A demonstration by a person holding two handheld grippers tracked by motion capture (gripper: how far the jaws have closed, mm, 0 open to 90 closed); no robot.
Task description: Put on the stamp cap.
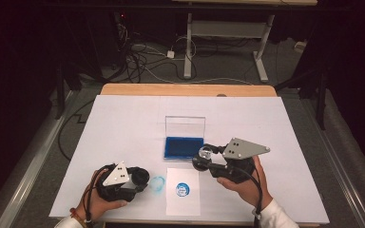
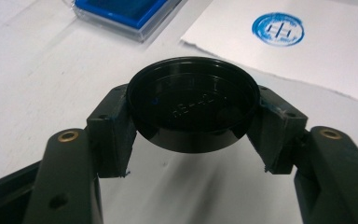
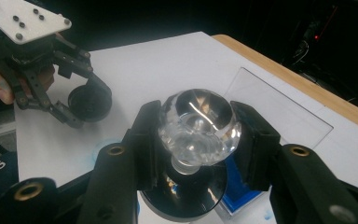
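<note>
My left gripper [image 1: 140, 178] pinches the black cap [image 2: 193, 103] near the table's front edge, clear of the paper [image 1: 183, 191], while my right gripper [image 1: 204, 156] clamps the stamp's [image 3: 196, 122] glass knob beside the ink pad [image 1: 184, 147], ready for capping.

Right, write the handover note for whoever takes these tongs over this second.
Left tongs: shut on the round black plastic cap, held just above the table at the near left.
Right tongs: shut on the clear faceted knob of the round stamp, held at the near right corner of the open blue ink pad in its clear case.
Done: one round blue imprint is on the small white paper sheet; a fainter blue ring marks the table cover.
Left: probably cap the stamp and close the case.
</note>
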